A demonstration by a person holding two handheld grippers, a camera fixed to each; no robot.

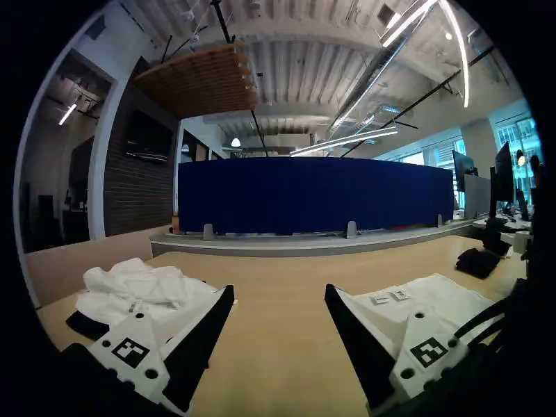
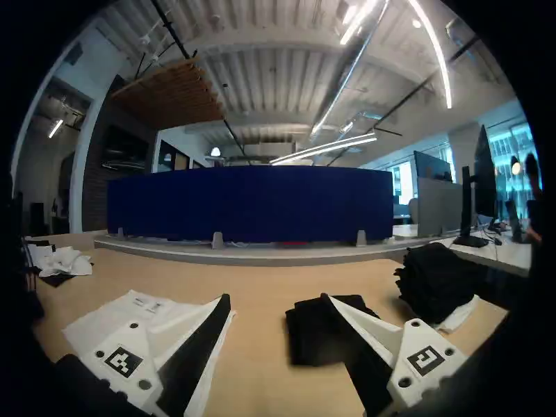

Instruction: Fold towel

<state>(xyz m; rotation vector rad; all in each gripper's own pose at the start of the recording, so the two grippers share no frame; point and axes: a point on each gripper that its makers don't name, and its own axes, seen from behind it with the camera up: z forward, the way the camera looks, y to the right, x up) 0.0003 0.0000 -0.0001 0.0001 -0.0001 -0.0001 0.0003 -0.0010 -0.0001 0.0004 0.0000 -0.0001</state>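
Grippers above table, both pairs of tongs apart.

Left gripper view: we note the left gripper [image 1: 278,292] with fingers spread and nothing between them, over the wooden table [image 1: 278,347]. A crumpled white towel [image 1: 135,281] lies at 8 o'clock and a flat white towel [image 1: 438,292] at 4 o'clock. Right gripper view: the right gripper [image 2: 274,299] is likewise spread and empty. The flat white towel [image 2: 132,309] lies at 8 o'clock and a folded black towel [image 2: 313,330] at 5 o'clock; we cannot tell whether the finger touches it.
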